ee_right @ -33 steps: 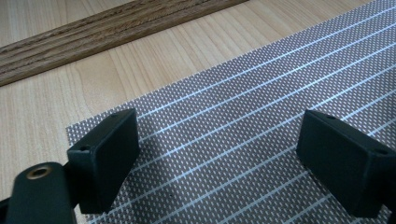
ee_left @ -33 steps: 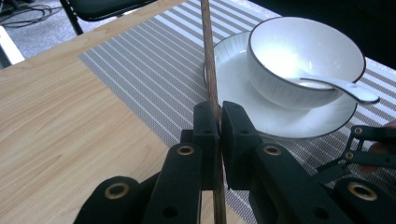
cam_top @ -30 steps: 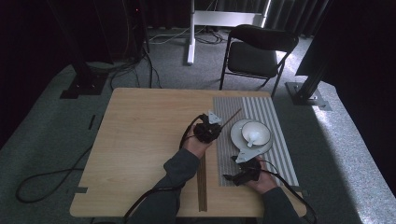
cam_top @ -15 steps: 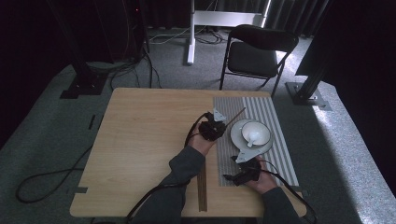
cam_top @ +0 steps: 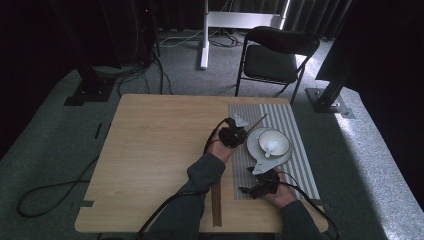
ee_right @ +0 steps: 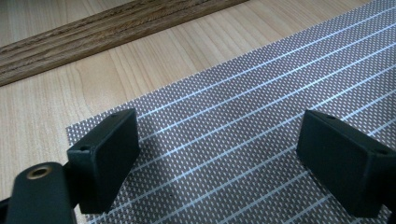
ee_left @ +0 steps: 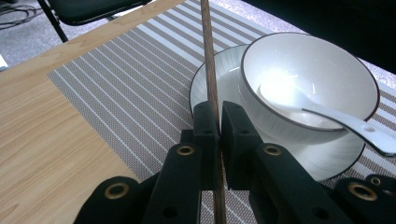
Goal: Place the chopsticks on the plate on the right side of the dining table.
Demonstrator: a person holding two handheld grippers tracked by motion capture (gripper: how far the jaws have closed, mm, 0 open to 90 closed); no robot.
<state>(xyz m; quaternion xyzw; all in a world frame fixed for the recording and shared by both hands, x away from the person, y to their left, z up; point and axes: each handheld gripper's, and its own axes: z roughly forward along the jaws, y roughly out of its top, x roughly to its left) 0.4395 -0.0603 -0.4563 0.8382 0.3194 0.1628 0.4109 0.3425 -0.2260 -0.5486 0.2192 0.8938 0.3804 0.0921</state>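
Observation:
My left gripper (cam_top: pixel 236 129) (ee_left: pixel 218 116) is shut on a thin brown chopstick (ee_left: pixel 210 70) (cam_top: pixel 258 120), which runs up between its jaws and points toward the far side of the table. It hovers over the striped placemat (cam_top: pixel 295 125) (ee_left: pixel 130 93), just left of a white plate (cam_top: pixel 252 146) (ee_left: pixel 229 74). On the plate stands a white bowl (cam_top: pixel 275 140) (ee_left: pixel 327 65) with a white spoon (ee_left: pixel 327 119) in it. My right gripper (cam_top: pixel 255 190) (ee_right: pixel 224 154) stands open low over the mat's near left corner (ee_right: pixel 261 107), with nothing between its jaws.
A bundle of brown wooden sticks (cam_top: pixel 216 206) (ee_right: pixel 93 32) lies on the wooden table (cam_top: pixel 150 150) just left of the mat, near the front edge. A black chair (cam_top: pixel 272 60) stands beyond the table's far side. Cables trail off on the floor at left.
My left gripper has moved a little to the right with the chopstick, closer to the plate. The right gripper has stayed in place.

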